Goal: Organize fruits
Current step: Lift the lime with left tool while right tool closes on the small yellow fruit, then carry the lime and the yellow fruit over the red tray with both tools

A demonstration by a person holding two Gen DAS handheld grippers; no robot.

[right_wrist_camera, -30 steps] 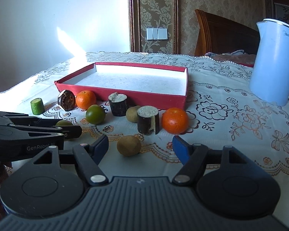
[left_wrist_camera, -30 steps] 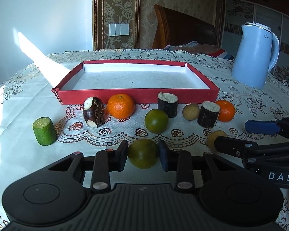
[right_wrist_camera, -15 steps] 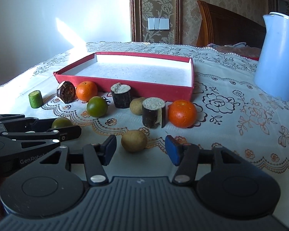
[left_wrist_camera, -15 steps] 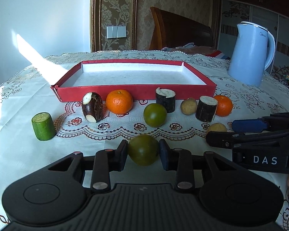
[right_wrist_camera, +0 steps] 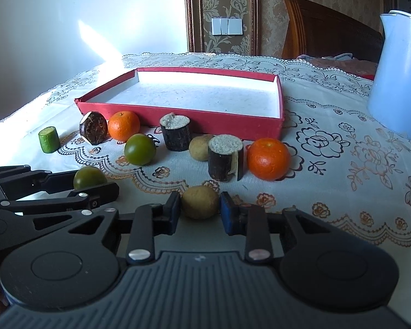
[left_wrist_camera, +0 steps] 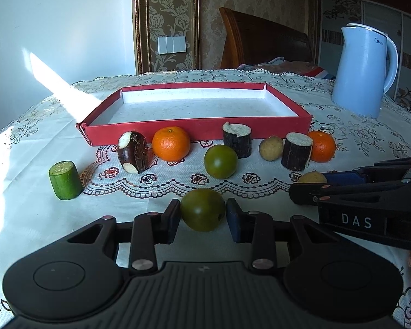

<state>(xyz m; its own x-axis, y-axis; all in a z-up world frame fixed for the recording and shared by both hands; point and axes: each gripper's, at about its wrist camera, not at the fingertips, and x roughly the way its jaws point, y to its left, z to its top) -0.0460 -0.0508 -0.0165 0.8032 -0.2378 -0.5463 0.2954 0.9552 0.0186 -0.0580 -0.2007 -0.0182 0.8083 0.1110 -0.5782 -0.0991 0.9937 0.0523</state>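
Red cardboard forms the shallow rectangular tray (left_wrist_camera: 197,127) that sits bare on the lace-covered surface (right_wrist_camera: 342,170), so no fruit has been sorted into it yet. The left hand-held gripper (left_wrist_camera: 203,217) is clamped on a dark green round fruit (left_wrist_camera: 202,213), its pads touching both sides, and the right hand-held gripper (right_wrist_camera: 200,210) has its pads against a tan round fruit (right_wrist_camera: 200,202) in what looks like a firm hold. Whether either fruit is lifted clear of the cloth cannot be told. Everything else waits in front of the tray: two orange mandarins (left_wrist_camera: 171,143), a second green round fruit (left_wrist_camera: 220,161), another tan fruit (left_wrist_camera: 271,148), two dark bark-skinned cylinders (left_wrist_camera: 237,139), a dark brown peeled piece (left_wrist_camera: 134,152) and a green cut cylinder (left_wrist_camera: 65,180) off to the left. A pale blue kettle (left_wrist_camera: 363,71) stands well apart. The work appears barely begun, with nearly every piece left.
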